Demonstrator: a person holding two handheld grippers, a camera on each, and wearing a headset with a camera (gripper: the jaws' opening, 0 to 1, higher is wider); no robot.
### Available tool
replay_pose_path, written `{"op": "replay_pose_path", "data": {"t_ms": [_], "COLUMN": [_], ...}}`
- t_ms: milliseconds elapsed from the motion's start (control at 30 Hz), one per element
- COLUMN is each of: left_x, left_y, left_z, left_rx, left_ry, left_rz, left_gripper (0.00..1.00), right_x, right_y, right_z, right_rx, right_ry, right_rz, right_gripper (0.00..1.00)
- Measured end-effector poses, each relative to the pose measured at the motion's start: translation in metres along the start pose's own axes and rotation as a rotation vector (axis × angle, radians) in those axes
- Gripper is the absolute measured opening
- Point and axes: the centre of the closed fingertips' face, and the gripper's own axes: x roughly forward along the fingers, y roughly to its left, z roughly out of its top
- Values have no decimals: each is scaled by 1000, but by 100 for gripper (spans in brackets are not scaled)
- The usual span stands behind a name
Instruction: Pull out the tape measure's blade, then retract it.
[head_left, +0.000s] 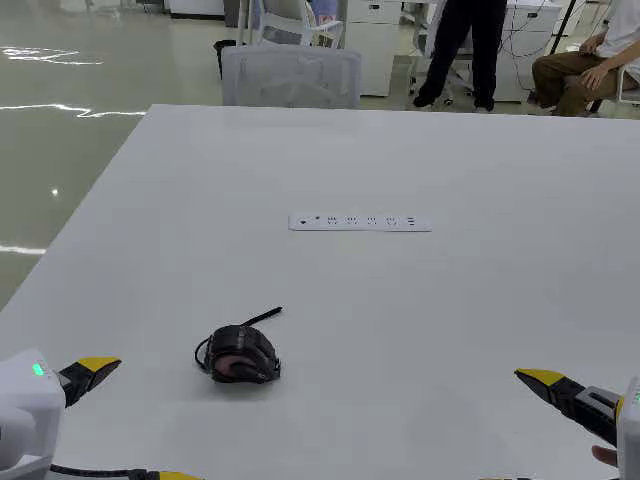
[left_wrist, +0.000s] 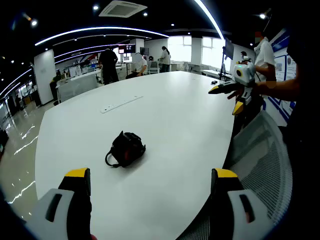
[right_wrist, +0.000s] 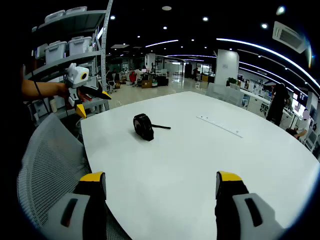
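At the near edge of a white table (head_left: 450, 320), the left gripper (left_wrist: 151, 174) and the right gripper (right_wrist: 161, 176) hover with their yellow-tipped jaws spread wide apart, each holding nothing. In the head view they sit at the bottom corners of the frame, well apart from each other. Between them and a little farther in, nearer the left gripper, the tape measure (head_left: 240, 355) lies on the tabletop, a black case touched by neither gripper. A short dark strip (head_left: 265, 317) sticks out from the case and lies flat on the table, pointing away from the person; whether it is the blade or a strap cannot be told. Beyond it, near the middle of the table, a white power strip (head_left: 360, 222) lies flat and crosswise. At the far edge stands a chair with a grey mesh back (head_left: 290, 75), pushed up to the table. Behind it, across a glossy floor, one person stands (head_left: 460, 45) and another sits (head_left: 580, 65) among white office furniture.
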Motion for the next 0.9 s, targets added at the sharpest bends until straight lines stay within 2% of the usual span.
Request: {"op": "replay_pose_path", "data": {"t_ms": [267,633,900], "left_x": [-1,-1,4], "left_y": [-3,4,12], "left_z": [4,4,5], "left_rx": [10,42,93], "left_ry": [2,14,36], "left_rz": [0,-8,-29], "left_gripper": [98,94,91], "right_x": [0,3,10], "right_y": [-3,-1,-5], "right_z": [1,3,3], "right_rx": [-7,-27,-57], "right_ry": [1,1,16], "right_rz": [6,34,68], "right_gripper": [92,88,83]}}
